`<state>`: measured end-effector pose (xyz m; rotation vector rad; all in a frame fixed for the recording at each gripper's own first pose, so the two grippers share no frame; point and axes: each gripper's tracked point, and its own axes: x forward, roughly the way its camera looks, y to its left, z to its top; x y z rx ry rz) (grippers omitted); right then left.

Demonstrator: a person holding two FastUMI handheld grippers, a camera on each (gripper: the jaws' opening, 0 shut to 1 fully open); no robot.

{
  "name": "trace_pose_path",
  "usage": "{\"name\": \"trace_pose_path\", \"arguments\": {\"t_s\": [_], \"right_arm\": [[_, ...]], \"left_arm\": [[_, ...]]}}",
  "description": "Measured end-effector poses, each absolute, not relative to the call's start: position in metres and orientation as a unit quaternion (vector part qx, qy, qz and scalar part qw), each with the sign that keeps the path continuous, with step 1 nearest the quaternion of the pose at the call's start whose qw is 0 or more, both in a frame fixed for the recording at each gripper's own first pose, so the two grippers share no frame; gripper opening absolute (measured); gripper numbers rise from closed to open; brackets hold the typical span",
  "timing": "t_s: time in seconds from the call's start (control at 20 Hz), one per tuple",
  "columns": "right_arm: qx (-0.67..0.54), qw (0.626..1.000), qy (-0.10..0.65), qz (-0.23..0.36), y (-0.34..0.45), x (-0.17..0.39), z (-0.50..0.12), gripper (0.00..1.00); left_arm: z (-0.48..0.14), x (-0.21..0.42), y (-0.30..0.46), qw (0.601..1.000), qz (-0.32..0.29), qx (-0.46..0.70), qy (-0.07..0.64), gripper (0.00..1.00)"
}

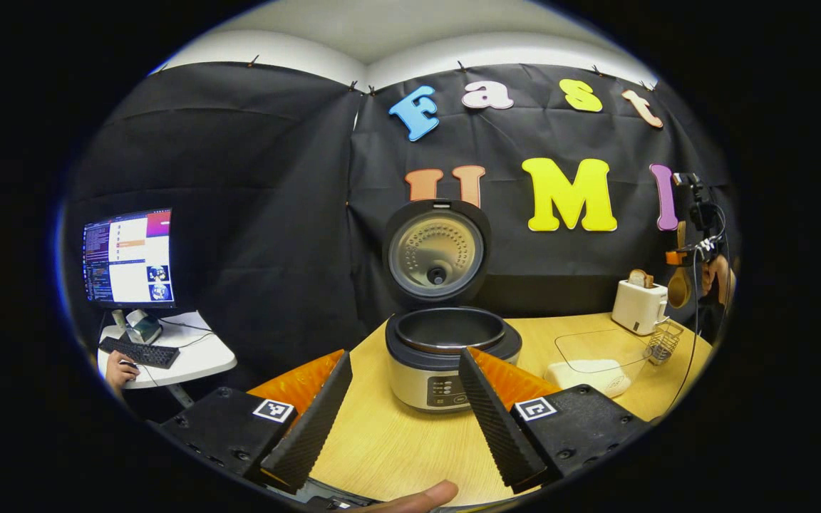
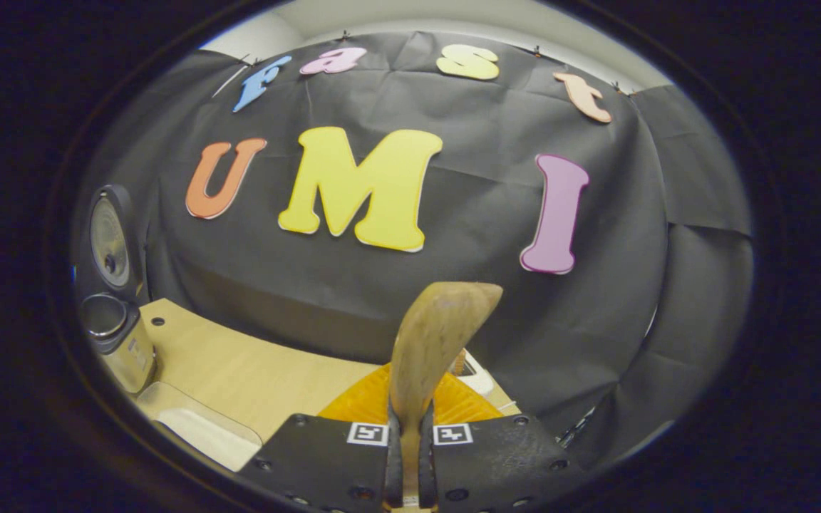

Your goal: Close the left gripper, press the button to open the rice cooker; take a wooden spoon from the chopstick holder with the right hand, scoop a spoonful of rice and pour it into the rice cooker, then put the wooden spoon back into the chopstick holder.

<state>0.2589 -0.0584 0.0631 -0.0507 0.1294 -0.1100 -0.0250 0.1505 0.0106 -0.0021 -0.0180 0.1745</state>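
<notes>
Right hand-held gripper clenched on one wooden spoon, bowl up, raised above the desk. Left hand-held gripper released, two fingers spread wide, hovering before one rice cooker, lid standing open, pot uncovered. Beyond, to the right on the desk: one clear container of rice, one wire chopstick holder, one white toaster. At far left, one monitor and one keyboard.

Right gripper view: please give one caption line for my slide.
Right gripper holds wooden spoon upright above the table.
</notes>
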Motion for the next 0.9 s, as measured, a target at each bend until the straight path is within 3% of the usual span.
{"name": "trace_pose_path", "arguments": {"t_s": [0.3,0.55,0.75,0.8,0.9], "right_arm": [[0.003,0.994,0.096,-0.051,-0.071,0.270,0.020,0.08],[0.042,0.992,0.113,-0.046,-0.080,0.277,-0.003,0.15],[0.045,0.990,0.121,-0.057,-0.086,0.276,-0.009,0.28],[0.039,0.990,0.118,-0.066,-0.091,0.275,-0.005,0.42],[0.024,0.990,0.107,-0.083,-0.099,0.270,0.003,0.55]], "left_arm": [[0.012,-0.026,0.146,0.996,0.084,0.003,-0.010,0.96],[0.011,-0.025,0.146,0.997,0.083,0.002,-0.009,0.97],[0.010,-0.024,0.144,0.997,0.082,0.004,-0.007,0.96],[0.010,-0.024,0.144,0.997,0.082,0.005,-0.007,0.96],[0.012,-0.025,0.142,0.997,0.081,0.005,-0.010,0.96]]}}
